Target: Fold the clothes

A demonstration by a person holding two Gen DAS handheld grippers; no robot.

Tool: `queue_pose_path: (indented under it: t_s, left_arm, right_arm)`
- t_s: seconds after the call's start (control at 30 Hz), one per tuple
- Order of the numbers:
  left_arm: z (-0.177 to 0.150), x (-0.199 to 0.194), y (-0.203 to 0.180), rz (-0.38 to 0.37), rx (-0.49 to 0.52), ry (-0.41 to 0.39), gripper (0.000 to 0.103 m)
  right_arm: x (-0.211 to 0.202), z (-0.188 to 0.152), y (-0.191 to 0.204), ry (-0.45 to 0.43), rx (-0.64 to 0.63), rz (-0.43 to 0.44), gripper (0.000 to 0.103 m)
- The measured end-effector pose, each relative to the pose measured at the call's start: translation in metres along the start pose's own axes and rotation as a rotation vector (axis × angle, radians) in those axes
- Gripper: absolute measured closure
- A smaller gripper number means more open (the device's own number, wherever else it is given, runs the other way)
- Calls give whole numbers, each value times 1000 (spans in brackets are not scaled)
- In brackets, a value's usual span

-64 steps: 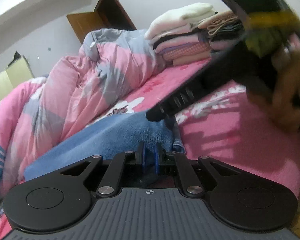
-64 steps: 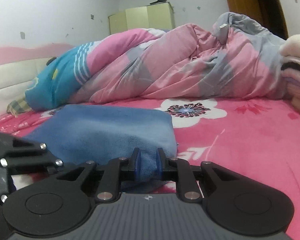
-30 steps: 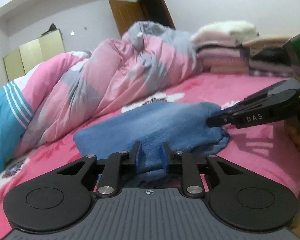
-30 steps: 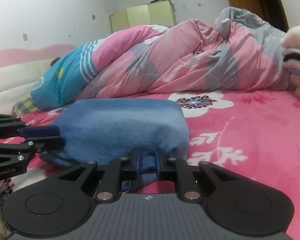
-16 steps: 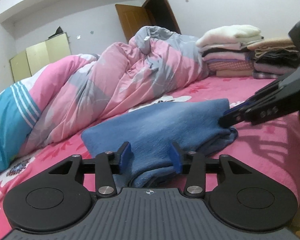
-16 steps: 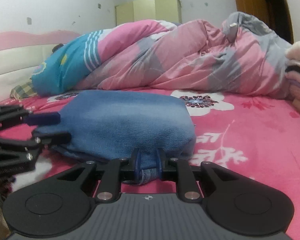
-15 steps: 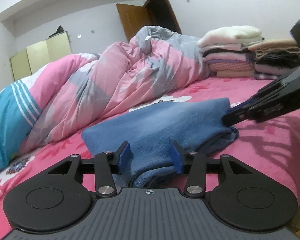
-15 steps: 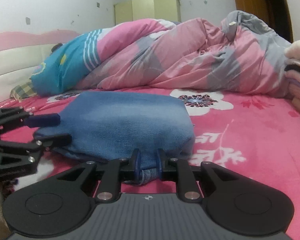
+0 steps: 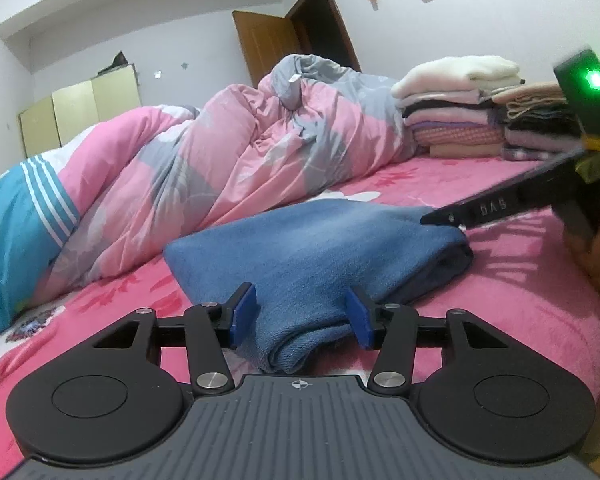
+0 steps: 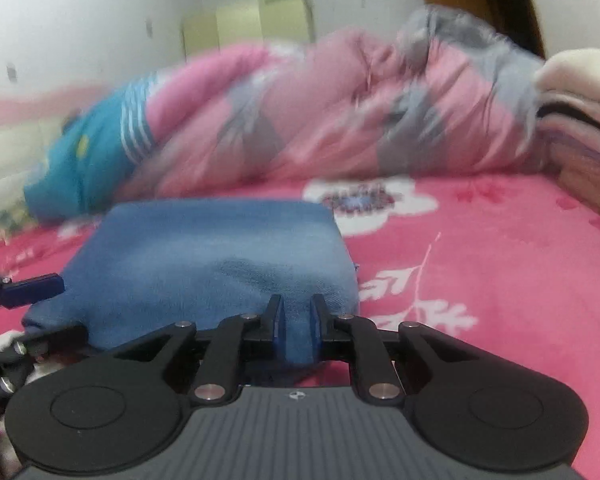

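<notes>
Left gripper [image 9: 302,316] is standing with its blue pads apart on either side of the near edge of the folded blue knit garment [image 9: 320,248], pressing nothing. Right gripper [image 10: 296,328] is pinching a corner fold of the same garment between nearly closed pads, though motion blur in that view is leaving the exact contact uncertain. The garment is lying as a compact rectangle on the pink floral bedsheet [image 9: 520,320], in front of the rumpled pink-and-grey quilt [image 9: 236,152]. Folding of this piece is appearing essentially complete; what is remaining, by judgement, is releasing it or carrying it to the stacks of folded clothes [image 9: 460,108] at the far side of the bed.
</notes>
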State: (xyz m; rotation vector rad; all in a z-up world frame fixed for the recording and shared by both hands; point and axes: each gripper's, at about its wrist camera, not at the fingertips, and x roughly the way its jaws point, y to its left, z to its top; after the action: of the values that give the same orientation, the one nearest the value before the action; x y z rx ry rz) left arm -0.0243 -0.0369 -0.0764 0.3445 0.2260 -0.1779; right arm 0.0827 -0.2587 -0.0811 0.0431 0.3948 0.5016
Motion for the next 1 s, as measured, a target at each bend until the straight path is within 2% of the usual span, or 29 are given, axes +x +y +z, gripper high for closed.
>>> queue_pose_path:
  t_s: [0.13, 0.27, 0.37, 0.43, 0.57, 0.63, 0.7, 0.73, 0.83, 1.0]
  left_arm:
    - [0, 0, 5, -11, -25, 1, 53]
    - [-1, 0, 6, -12, -31, 0, 53]
    - [-2, 0, 6, -15, -29, -1, 53]
    - [-2, 0, 5, -16, -23, -1, 52]
    - [-3, 0, 7, -18, -37, -3, 52]
    - [-3, 0, 10, -24, -55, -2, 52]
    - [-3, 0, 12, -28, -64, 0, 52]
    - [-3, 0, 12, -27, -62, 0, 52]
    - [-3, 0, 12, -29, -63, 2, 52]
    - [-3, 0, 16, -40, -88, 11, 51]
  right_arm:
    - [-11, 22, 0, 40, 32, -5, 88]
    - [-38, 37, 4, -28, 87, 11, 87]
    - [-15, 29, 8, 28, 64, -3, 87]
    - [1, 5, 2, 17, 70, 4, 89]
    - [-3, 22, -7, 68, 160, 20, 89]
    - [-17, 35, 1, 34, 142, 11, 87]
    - [-29, 43, 12, -19, 113, 41, 87]
    - [-29, 44, 17, -26, 99, 54, 87]
    - [4, 14, 22, 62, 68, 54, 86]
    - [-2, 24, 22, 63, 104, 52, 86]
